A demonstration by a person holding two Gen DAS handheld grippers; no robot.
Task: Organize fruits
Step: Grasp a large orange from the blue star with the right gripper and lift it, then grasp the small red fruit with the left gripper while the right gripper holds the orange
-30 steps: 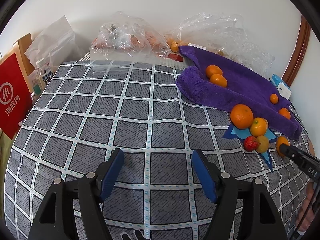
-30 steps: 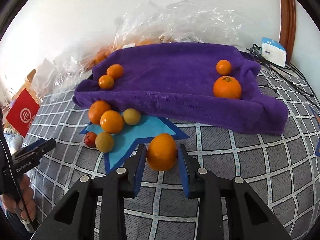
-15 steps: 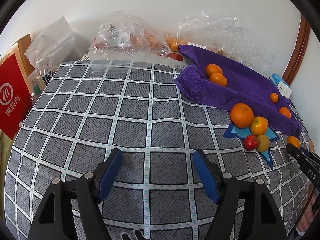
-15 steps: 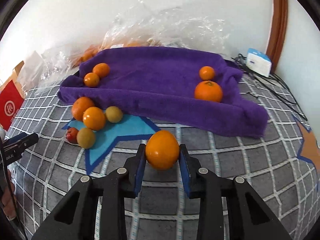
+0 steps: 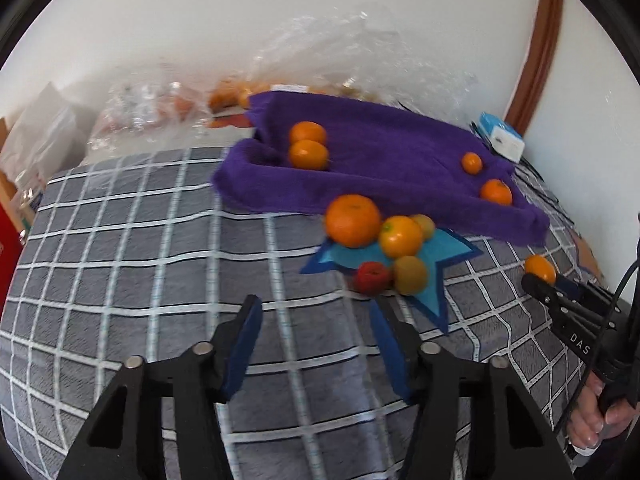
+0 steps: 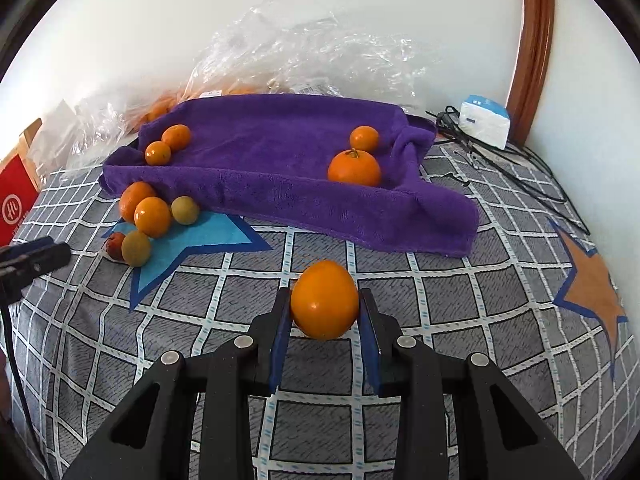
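Right hand-held gripper [image 6: 325,307] clamped on orange [image 6: 324,300], left [image 5: 316,314] wide, empty. Carry over towel [image 6: 280,160]; lower, release gently.

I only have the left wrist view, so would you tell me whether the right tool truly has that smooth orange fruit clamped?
Observer: Yes, the right tool is shut on the smooth orange fruit, one blue pad against each side.
Operator: Thank you; what lies to its right?
Observer: An orange star patch with a blue border on the grey checked cloth.
Operator: And by the white box?
Observer: Black cables trail from beside it across the cloth.
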